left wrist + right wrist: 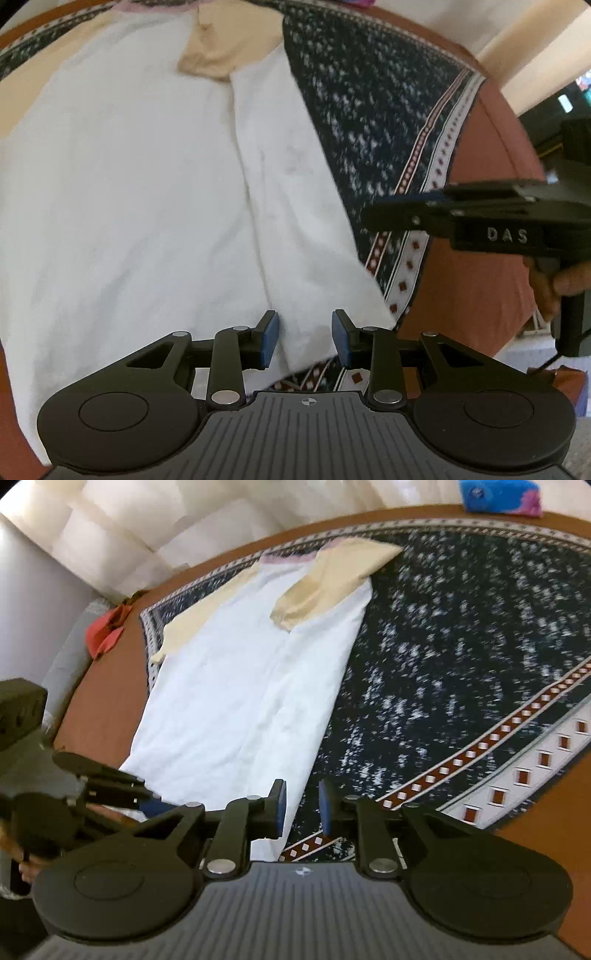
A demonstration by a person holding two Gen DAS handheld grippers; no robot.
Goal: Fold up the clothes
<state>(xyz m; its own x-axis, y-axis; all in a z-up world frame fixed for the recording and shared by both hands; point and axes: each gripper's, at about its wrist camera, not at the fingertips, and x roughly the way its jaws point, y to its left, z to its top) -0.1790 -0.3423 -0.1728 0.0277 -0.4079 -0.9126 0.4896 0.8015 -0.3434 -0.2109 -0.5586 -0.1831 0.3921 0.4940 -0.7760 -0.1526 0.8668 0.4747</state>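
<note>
**Both grippers spread at the shirt's near hem**

The white shirt (243, 701) lies flat on a dark patterned cloth (461, 672), collar far, hem toward the cameras. Its right side is folded inward, with the tan sleeve (325, 587) laid across the chest; the other tan sleeve (192, 627) lies along the left edge.

The left gripper (304, 339) is spread, its blue pads either side of the hem fabric without pinching it. The right gripper (302, 808) is also spread, just past the shirt's right edge above the patterned cloth.

Right of the shirt, the cloth is bare out to its bordered edge. The cloth covers a brown surface (103, 701). A red item (105, 635) lies near the far left corner, a blue-and-pink item (498, 496) at the far edge, and pale curtains (147, 528) hang behind.
</note>
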